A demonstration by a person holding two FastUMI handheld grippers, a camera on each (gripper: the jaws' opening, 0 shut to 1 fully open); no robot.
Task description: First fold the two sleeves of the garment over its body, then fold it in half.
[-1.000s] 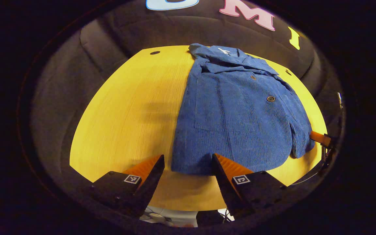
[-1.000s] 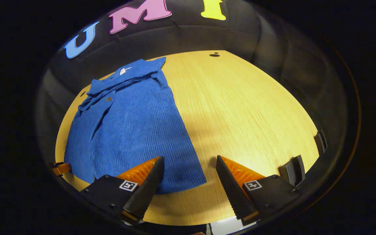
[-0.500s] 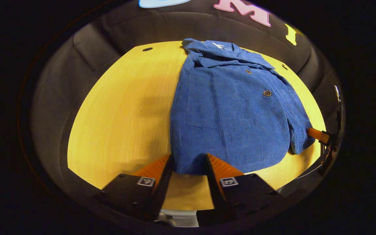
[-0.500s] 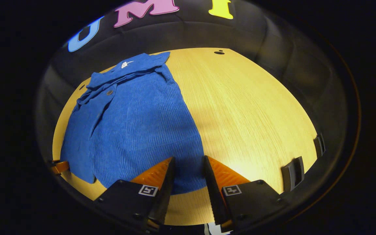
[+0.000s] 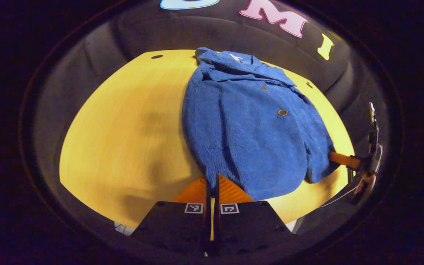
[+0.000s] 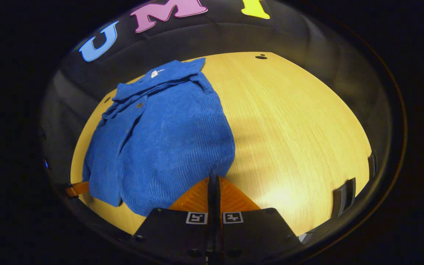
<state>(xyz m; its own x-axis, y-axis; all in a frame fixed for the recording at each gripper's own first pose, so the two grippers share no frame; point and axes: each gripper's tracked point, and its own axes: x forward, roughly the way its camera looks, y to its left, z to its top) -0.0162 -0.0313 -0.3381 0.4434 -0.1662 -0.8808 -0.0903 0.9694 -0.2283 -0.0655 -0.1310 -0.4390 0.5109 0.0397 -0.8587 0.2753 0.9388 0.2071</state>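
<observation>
Both my left gripper and right gripper pinch the jacket hem corners; uneven lift could skew the fold.

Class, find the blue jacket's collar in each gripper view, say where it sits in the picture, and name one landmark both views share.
Left gripper view: the collar lies at the top centre, at the table's far edge, above the jacket.
Right gripper view: the collar lies upper left of centre, at the jacket's far end.
Shared landmark: the dark round hole in the table, up left in the left gripper view, top centre-right in the right gripper view.
</observation>
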